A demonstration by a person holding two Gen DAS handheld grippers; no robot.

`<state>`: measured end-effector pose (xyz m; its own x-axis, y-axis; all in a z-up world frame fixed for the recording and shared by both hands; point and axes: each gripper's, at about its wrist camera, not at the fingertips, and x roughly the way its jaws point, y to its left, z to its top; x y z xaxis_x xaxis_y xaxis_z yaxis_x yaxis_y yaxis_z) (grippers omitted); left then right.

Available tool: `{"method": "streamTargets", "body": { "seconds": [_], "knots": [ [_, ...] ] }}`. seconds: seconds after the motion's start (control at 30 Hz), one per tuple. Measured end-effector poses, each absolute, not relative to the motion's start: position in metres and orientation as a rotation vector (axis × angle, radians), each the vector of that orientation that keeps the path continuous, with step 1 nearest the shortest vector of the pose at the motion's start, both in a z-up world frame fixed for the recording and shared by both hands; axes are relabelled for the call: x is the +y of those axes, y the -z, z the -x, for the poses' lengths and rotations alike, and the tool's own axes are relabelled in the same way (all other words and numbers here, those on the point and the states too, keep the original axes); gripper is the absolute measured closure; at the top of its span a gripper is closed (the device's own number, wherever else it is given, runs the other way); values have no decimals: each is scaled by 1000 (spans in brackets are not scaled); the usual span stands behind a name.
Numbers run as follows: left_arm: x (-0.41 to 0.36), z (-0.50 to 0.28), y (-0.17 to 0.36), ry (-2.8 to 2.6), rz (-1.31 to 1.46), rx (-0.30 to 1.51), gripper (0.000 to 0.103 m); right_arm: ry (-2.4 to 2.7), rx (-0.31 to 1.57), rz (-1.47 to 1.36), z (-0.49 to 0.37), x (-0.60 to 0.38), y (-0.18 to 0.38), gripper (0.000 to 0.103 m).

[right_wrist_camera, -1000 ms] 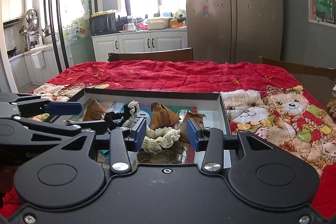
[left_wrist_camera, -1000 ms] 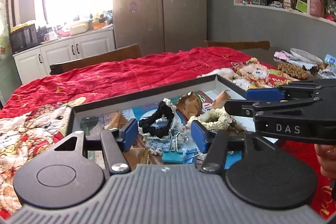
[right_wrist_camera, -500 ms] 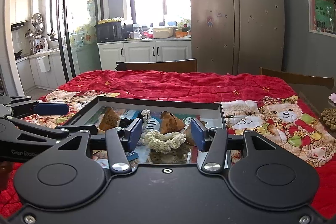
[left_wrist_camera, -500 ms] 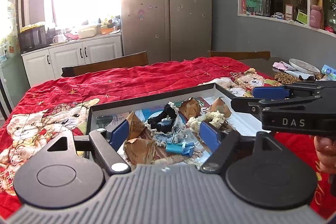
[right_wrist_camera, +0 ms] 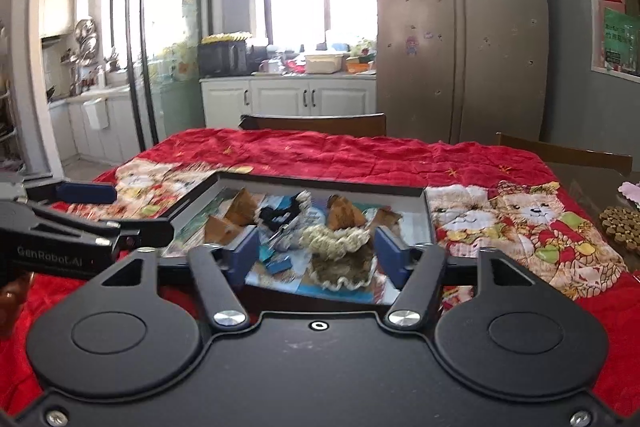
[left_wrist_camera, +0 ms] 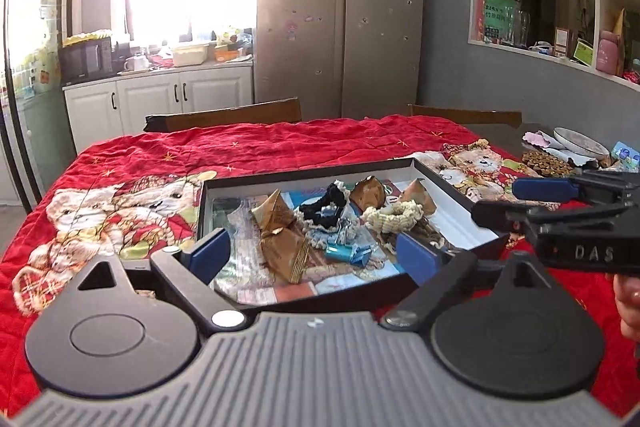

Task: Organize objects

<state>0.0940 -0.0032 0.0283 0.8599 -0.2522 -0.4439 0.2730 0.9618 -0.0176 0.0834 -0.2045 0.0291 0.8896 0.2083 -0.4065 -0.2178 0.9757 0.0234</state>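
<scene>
— Where can a gripper pass?
— Over the red blanket (left_wrist_camera: 280, 147) behind the black tray (left_wrist_camera: 304, 173) the way is open up to the chair backs (left_wrist_camera: 224, 117).
— And inside the tray?
— It is crowded. The cream scrunchie (right_wrist_camera: 334, 237), black scrunchie (left_wrist_camera: 324, 205), brown wrapped parcels (left_wrist_camera: 286, 251) and a blue binder clip (left_wrist_camera: 344, 253) lie close together. Its walls stand around them.
— And on the right side?
— The right gripper (left_wrist_camera: 540, 201) stands beside the tray there.

Right tongs (left_wrist_camera: 576, 223): "DAS"; left tongs (right_wrist_camera: 76, 227), seemingly "GenRobot.AI".
</scene>
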Motion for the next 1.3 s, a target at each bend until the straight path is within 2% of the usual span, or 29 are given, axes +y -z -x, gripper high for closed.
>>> {"method": "streamTargets", "body": {
  "seconds": [0.2,0.33,0.47,0.9,1.3],
  "knots": [
    [4,-75,-26,268,-24,478,1,-234,436,67,-64,-192,-22,29],
    [8,-65,-22,260,-14,489,0,-232,455,90,-55,-186,-17,28],
    [10,-57,-19,238,-8,504,0,-208,464,77,-47,-187,-15,28],
    [13,-36,-8,157,25,526,0,-74,532,-2,-31,-203,-11,9],
    [6,-20,-5,134,23,536,0,-22,577,5,-19,-199,-2,5]
  ]
}}
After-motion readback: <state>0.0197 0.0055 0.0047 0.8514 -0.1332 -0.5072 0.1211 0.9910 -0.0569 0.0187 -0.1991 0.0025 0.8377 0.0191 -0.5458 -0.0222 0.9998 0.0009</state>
